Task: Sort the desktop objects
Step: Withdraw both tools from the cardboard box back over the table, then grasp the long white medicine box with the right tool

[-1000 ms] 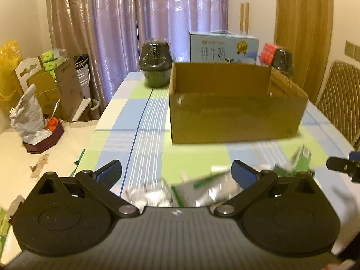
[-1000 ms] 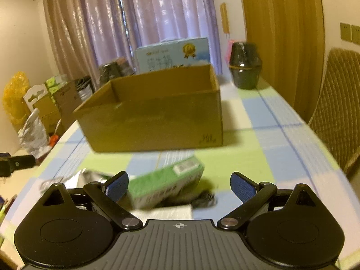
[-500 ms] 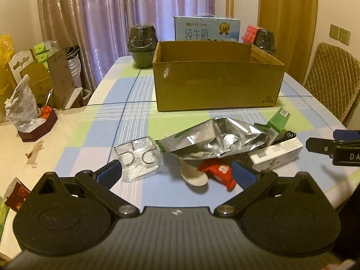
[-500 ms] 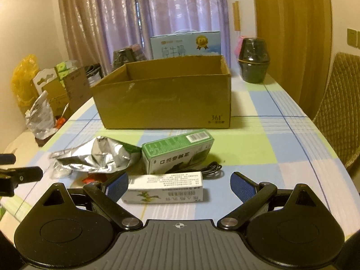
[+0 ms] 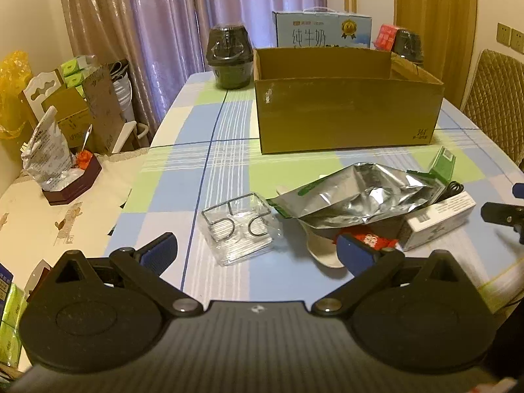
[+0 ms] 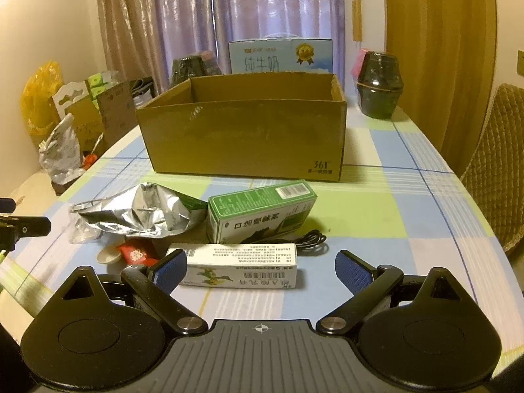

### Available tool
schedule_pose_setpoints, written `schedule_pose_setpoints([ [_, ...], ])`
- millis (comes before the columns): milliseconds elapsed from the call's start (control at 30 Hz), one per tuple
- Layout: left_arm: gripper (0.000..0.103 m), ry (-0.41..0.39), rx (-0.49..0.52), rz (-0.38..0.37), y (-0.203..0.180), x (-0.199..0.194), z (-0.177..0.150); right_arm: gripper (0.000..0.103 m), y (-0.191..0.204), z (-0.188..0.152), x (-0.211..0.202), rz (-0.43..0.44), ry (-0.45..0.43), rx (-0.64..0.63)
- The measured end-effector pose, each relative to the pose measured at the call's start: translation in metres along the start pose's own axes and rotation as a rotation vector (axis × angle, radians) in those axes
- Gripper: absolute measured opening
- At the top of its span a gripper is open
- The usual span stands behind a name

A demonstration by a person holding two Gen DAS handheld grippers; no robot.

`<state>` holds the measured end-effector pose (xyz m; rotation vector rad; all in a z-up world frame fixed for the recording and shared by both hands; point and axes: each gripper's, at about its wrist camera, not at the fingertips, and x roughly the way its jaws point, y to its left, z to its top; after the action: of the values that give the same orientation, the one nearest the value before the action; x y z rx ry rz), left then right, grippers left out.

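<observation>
The cardboard box [image 6: 242, 137] stood across the middle of the table [image 6: 409, 203], "361°" printed at its lower right corner. Behind it, by the far edge, a blue milk carton [image 6: 280, 55] read "纯牛奶". Near the front edge lay a green box [image 6: 262, 214], a white box [image 6: 242, 267], a crumpled foil bag [image 5: 357, 198] and a clear plastic case [image 5: 240, 232]. The left gripper [image 5: 257, 250] and right gripper [image 6: 262, 270] both stood wide apart, holding nothing, the right one's left pad [image 6: 170, 270] just beside the white box.

Milk carton [image 6: 280, 55] (blue), two dark jars [image 5: 230, 55] beyond; quilted chair [image 6: 497, 163] rightward
</observation>
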<state>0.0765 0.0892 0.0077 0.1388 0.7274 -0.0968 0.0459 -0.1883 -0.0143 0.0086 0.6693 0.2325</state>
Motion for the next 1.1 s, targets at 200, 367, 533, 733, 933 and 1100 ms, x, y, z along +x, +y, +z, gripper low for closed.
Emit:
schedule_pose_setpoints([
  [200,0.102,0.005,0.003,-0.023,-0.003,0.006,0.002,0.095,0.000,0.007,0.008,-0.011,0.015,-0.024],
  [367,0.102,0.013,0.040,-0.067,-0.020,0.008,-0.002,0.095,-0.001,0.005,0.024,0.002,0.101,-0.105],
  [533,0.102,0.040,0.072,-0.091,-0.034,0.017,-0.008,0.094,-0.004,0.005,0.036,0.034,0.122,-0.232],
  [733,0.102,0.065,0.078,-0.106,-0.041,0.027,-0.010,0.091,0.004,0.009,0.052,0.143,0.139,-0.451],
  [933,0.102,0.090,0.072,-0.117,-0.047,0.039,-0.012,0.077,0.010,0.007,0.082,0.200,0.201,-0.588],
  [1100,0.102,0.109,0.059,-0.124,-0.047,0.046,-0.014,0.067,0.012,0.003,0.097,0.224,0.247,-0.672],
])
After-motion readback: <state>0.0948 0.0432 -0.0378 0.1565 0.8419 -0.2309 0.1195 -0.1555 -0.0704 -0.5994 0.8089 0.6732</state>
